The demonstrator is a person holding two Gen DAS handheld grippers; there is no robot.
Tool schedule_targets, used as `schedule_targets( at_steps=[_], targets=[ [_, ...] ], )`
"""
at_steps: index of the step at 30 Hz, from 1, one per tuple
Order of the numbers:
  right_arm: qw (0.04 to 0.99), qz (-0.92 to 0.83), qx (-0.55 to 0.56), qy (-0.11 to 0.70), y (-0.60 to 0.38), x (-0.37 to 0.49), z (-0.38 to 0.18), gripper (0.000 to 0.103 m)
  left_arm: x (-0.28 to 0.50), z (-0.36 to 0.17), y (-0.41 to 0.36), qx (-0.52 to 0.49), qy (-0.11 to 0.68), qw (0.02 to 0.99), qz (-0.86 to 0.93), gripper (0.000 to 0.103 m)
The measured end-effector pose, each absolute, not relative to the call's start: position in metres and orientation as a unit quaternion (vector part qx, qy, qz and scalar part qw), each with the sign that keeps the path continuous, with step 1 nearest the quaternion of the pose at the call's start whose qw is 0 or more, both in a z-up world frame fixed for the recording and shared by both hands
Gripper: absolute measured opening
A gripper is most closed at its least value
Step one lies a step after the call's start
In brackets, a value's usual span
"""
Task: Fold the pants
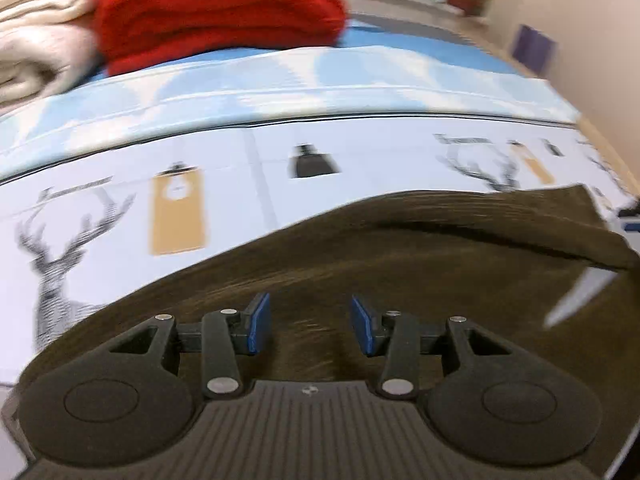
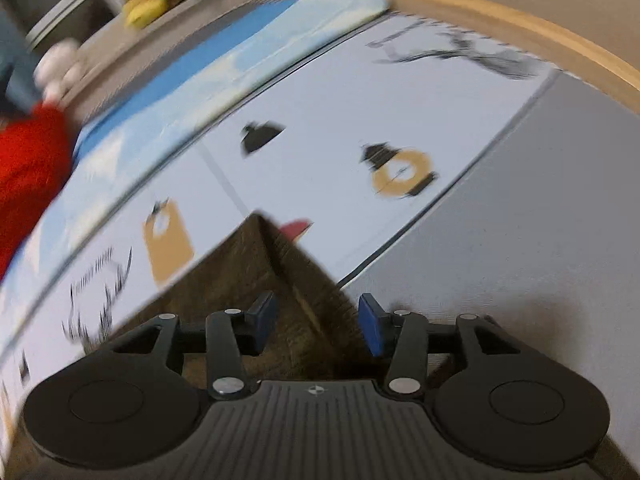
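Below both tools lie dark brown pants [image 1: 400,264] on a printed sheet [image 1: 248,168] w/ deer pics. Left gripper [image 1: 311,326] hangs released, jaws apart over the cloth. Right gripper [image 2: 318,326] also released, jaws straddling a pants corner [image 2: 280,264]. Red folded blanket [image 1: 216,12] sits ahead, far left.

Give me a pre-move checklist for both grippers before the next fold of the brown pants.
1. Left gripper open over the brown pants: ok.
2. Right gripper open at the pants' corner: ok.
3. Fabric between either pair of pads: not ok, nothing gripped yet.
4. Pants lying flat: not ok, a fold ridge shows near the far edge.
5. Red folded blanket apart from the pants: ok.
6. Where the waistband lies: cannot tell, both views are blurred.
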State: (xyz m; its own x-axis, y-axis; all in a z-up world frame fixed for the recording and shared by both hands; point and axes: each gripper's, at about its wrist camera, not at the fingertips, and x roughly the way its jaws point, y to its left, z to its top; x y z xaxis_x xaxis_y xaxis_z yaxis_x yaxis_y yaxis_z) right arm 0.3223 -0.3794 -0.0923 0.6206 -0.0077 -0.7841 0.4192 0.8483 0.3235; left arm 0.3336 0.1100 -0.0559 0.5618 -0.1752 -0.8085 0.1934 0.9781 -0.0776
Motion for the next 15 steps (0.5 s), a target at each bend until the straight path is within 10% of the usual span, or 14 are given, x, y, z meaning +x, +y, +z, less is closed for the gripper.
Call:
schedule_targets(
  at_steps=[10, 12, 15],
  targets=[
    [0.883, -0.068, 0.207, 0.416, -0.352, 0.386, -0.119, 0.048, 0.337, -0.054, 0.099, 0.014, 0.453, 0.889, -0.074, 0.049],
    [0.883, -0.085, 0.181, 0.425, -0.349, 0.397, -0.119, 0.018, 0.338, -0.057, 0.097, 0.02, 0.455, 0.887, -0.074, 0.048],
    [0.903, -0.096, 0.187, 0.375, -0.349, 0.408, -0.093, 0.009, 0.343, -0.059, 0.099, 0.028, 0.453, 0.888, -0.073, 0.048]
  ],
)
